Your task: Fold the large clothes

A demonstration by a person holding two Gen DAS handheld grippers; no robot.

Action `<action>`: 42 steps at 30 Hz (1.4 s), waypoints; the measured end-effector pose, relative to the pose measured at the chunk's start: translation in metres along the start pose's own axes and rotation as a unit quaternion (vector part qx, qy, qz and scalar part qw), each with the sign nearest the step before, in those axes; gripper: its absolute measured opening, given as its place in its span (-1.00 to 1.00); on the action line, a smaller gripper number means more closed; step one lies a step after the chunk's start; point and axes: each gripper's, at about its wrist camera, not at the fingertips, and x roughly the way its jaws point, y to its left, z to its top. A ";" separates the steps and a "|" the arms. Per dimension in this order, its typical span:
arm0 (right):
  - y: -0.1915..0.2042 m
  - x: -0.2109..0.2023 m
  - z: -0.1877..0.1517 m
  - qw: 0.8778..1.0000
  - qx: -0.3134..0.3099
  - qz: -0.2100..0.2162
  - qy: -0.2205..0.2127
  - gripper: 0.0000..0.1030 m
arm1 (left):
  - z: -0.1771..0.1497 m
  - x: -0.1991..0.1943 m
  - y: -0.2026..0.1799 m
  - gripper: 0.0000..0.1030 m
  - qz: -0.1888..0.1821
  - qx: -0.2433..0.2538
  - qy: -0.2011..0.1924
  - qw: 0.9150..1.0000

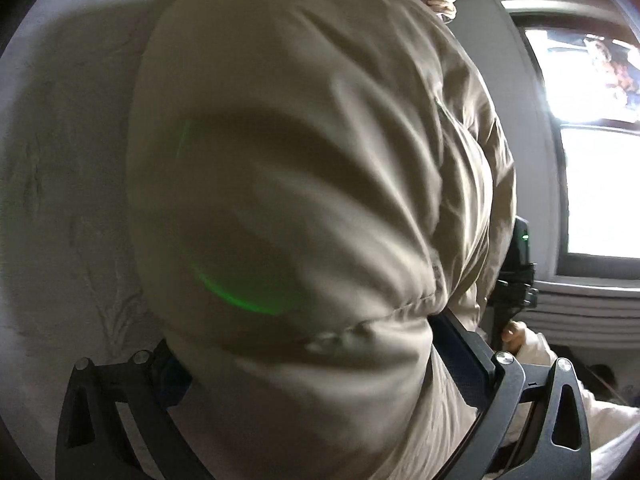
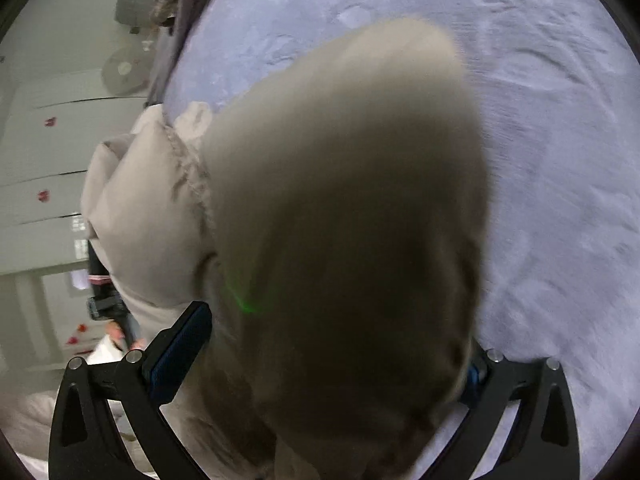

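Over the bed (image 2: pixel 540 140), our left gripper (image 1: pixel 312 360) clamps the padded jacket (image 1: pixel 320 160); right gripper (image 2: pixel 324 360) jaws stand wide — fabric between, grip unclear. Lower evenly — smooth.

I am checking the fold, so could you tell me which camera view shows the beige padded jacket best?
The left wrist view: the beige padded jacket is sharper there, with creases and a gathered seam visible. In the right wrist view the jacket is mostly a blurred mass, with only a quilted section at its left clear.
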 end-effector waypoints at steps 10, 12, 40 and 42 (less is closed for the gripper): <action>0.004 0.012 0.001 0.999 0.043 0.000 -0.004 0.99 | -0.021 -0.009 -0.048 0.92 0.135 0.062 -0.055 0.987; 0.005 0.011 0.000 0.998 0.060 0.007 -0.007 0.87 | -0.025 -0.013 -0.053 0.82 0.139 0.067 -0.061 0.986; 0.227 0.113 0.153 0.995 -0.013 0.071 -0.062 0.27 | 0.112 -0.182 -0.016 0.50 0.183 0.125 -0.163 0.961; 0.230 0.133 0.170 0.997 -0.008 0.061 -0.056 0.27 | 0.129 -0.177 0.003 0.50 0.208 0.110 -0.161 0.958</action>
